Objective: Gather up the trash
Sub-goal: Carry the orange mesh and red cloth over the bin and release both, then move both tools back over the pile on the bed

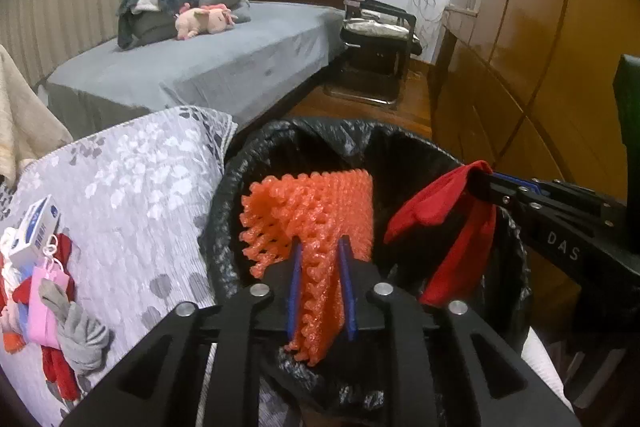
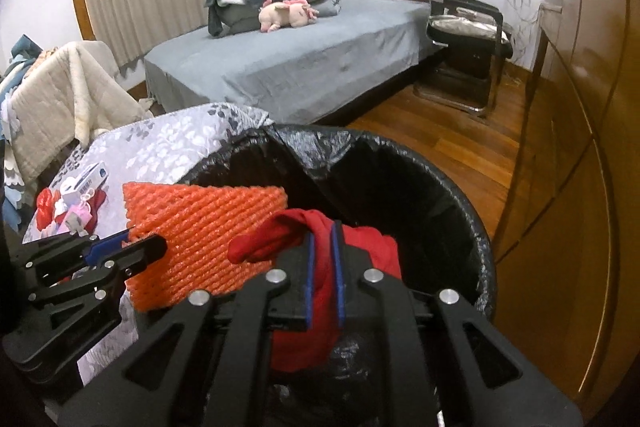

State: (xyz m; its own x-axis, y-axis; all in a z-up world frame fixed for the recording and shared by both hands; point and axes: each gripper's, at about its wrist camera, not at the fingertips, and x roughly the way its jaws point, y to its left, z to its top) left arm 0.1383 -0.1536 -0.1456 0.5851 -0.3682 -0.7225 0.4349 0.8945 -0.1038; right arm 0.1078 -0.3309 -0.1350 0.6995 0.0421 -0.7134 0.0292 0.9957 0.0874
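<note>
A bin lined with a black bag [image 1: 320,127] [image 2: 460,187] stands open just below both grippers. My left gripper [image 1: 322,247] [image 2: 148,243] is shut on an orange foam net [image 1: 316,203] [image 2: 208,219], which sits pinched between the blue pads and hangs over the bin's left side. My right gripper [image 2: 324,231] [image 1: 478,183] is shut on a red cloth [image 2: 292,231] [image 1: 440,211], which droops from the pads above the bin's mouth. The bottom of the bin is hidden.
Left of the bin lies a grey floral quilt [image 1: 140,179] with a white box [image 1: 36,227], a grey glove [image 1: 80,331] and pink and red bits. A grey bed [image 2: 300,67], a black chair [image 2: 468,39] and a wooden wardrobe [image 2: 580,147] lie beyond.
</note>
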